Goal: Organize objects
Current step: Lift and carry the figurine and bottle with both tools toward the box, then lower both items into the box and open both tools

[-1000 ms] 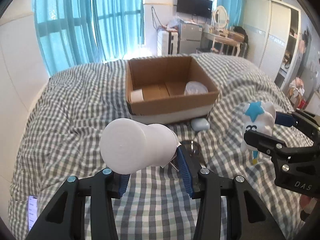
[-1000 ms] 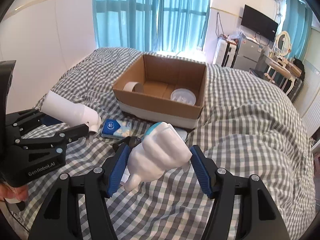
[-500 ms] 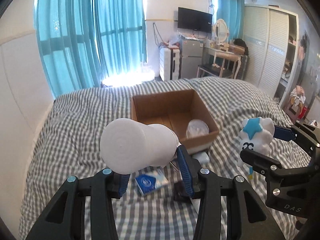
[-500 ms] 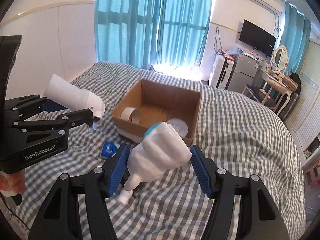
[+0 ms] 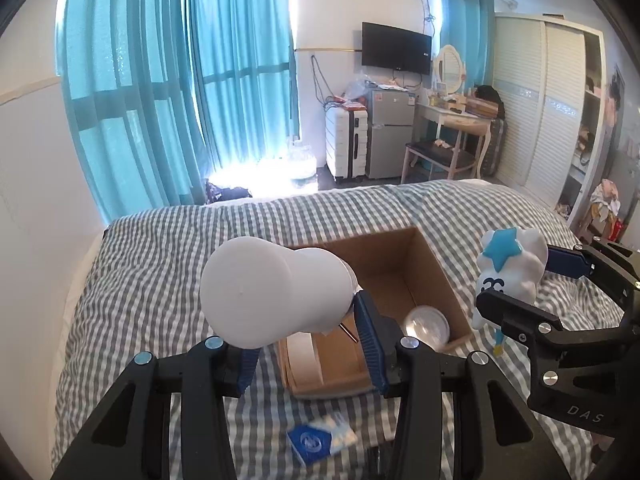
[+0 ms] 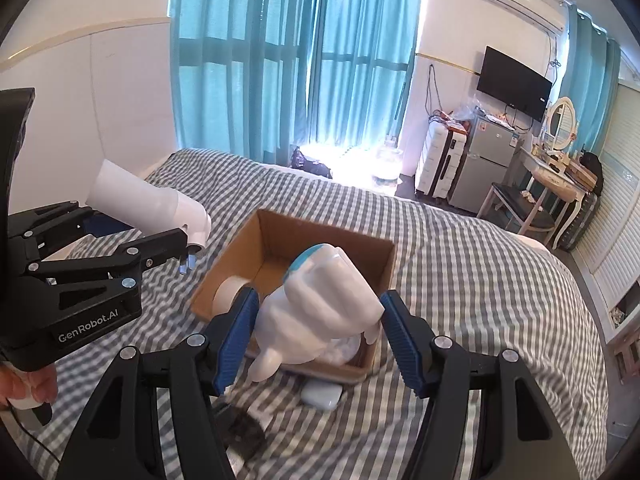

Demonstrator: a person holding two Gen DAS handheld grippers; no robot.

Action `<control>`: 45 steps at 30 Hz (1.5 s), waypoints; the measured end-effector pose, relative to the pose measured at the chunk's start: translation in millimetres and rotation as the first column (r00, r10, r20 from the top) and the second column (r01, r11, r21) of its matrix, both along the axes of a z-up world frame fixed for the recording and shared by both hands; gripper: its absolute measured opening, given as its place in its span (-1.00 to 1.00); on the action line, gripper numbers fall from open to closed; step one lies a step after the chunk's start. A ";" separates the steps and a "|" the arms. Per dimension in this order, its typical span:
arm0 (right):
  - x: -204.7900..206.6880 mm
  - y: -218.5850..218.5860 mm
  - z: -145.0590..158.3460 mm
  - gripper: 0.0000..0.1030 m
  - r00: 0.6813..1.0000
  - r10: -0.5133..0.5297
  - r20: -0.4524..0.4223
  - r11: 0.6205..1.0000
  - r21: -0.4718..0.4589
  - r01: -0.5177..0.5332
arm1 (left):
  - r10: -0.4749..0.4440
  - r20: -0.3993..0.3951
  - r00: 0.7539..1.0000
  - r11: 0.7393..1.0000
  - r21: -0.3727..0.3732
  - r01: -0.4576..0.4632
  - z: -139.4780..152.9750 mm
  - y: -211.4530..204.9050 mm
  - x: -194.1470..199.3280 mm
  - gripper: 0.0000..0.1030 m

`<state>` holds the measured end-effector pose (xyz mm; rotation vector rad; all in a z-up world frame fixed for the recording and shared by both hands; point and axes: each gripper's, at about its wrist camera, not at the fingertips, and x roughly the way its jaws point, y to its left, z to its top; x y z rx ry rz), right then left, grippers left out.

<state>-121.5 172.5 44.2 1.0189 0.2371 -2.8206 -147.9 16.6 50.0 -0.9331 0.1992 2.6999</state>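
Note:
My left gripper (image 5: 308,344) is shut on a white bottle (image 5: 272,288), held high over the near-left edge of an open cardboard box (image 5: 404,276) on the checked bed. It shows in the right wrist view (image 6: 148,204) too. My right gripper (image 6: 316,336) is shut on a white cloud-shaped toy with a blue star (image 6: 320,304), held above the box (image 6: 276,232); the toy also shows in the left wrist view (image 5: 512,268). Inside the box lie a tape roll (image 6: 230,294) and a clear round lid (image 5: 426,322).
A blue tissue pack (image 5: 320,440) lies on the bed in front of the box. A pale blue case (image 6: 322,394) and a dark object (image 6: 244,428) lie by the box's near side. Curtains, a fridge, a suitcase and a dresser stand beyond the bed.
Both grippers have risen well above the bed with their objects and now look down onto the box from higher up and closer over it.

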 end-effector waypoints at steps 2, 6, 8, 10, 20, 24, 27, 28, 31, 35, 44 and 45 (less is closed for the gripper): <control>-13.6 0.9 -0.9 0.22 1.000 -0.002 0.002 1.000 -0.002 0.002 | -0.003 -0.002 1.000 1.000 -0.003 0.003 -2.4 1.2 -13.7 -0.13; -50.9 4.1 -7.3 0.22 1.000 -0.003 0.014 1.000 -0.002 0.003 | -0.014 0.005 1.000 1.000 -0.014 0.014 -11.8 10.2 -43.3 -0.13; -64.7 7.1 -11.5 0.22 1.000 -0.006 0.020 1.000 -0.005 0.006 | -0.022 0.014 1.000 1.000 -0.019 0.022 -19.9 15.7 -55.2 -0.13; -82.2 10.9 -18.0 0.22 0.999 -0.015 0.029 1.000 -0.012 0.015 | -0.033 0.023 0.999 0.999 -0.028 0.034 -30.6 22.3 -65.0 -0.13; -144.0 22.4 -64.1 0.22 0.995 -0.039 0.097 0.999 -0.018 0.041 | -0.058 0.101 0.993 0.997 -0.048 0.063 -93.1 37.2 -106.6 -0.13; -159.1 22.9 -86.4 0.22 0.990 -0.045 0.133 0.999 -0.010 0.047 | -0.072 0.127 0.989 0.996 -0.040 0.078 -108.9 40.5 -116.4 -0.13; -162.6 24.7 -99.6 0.22 0.988 -0.042 0.150 0.999 -0.008 0.044 | -0.091 0.134 0.987 0.994 -0.052 0.099 -119.8 44.1 -118.0 -0.13; -163.2 24.1 -102.2 0.22 0.987 -0.042 0.153 0.999 -0.008 0.044 | -0.096 0.136 0.986 0.993 -0.058 0.105 -123.0 45.5 -118.3 -0.13; -163.0 25.8 -109.4 0.22 0.986 -0.042 0.160 0.999 -0.009 0.044 | -0.107 0.149 0.983 0.991 -0.061 0.117 -130.9 47.8 -119.6 -0.13; -165.4 27.2 -113.5 0.22 0.985 -0.042 0.168 0.999 -0.006 0.044 | -0.116 0.167 0.979 0.989 -0.069 0.129 -139.3 51.4 -121.1 -0.13; -157.0 37.9 -103.5 0.23 0.987 -0.041 0.153 0.995 -0.080 0.054 | -0.124 0.159 0.979 0.991 -0.032 0.131 -127.2 52.0 -114.0 0.06; -155.1 38.9 -100.0 0.23 0.988 -0.042 0.146 0.995 -0.081 0.055 | -0.121 0.153 0.981 0.991 -0.030 0.127 -123.0 52.3 -112.3 0.17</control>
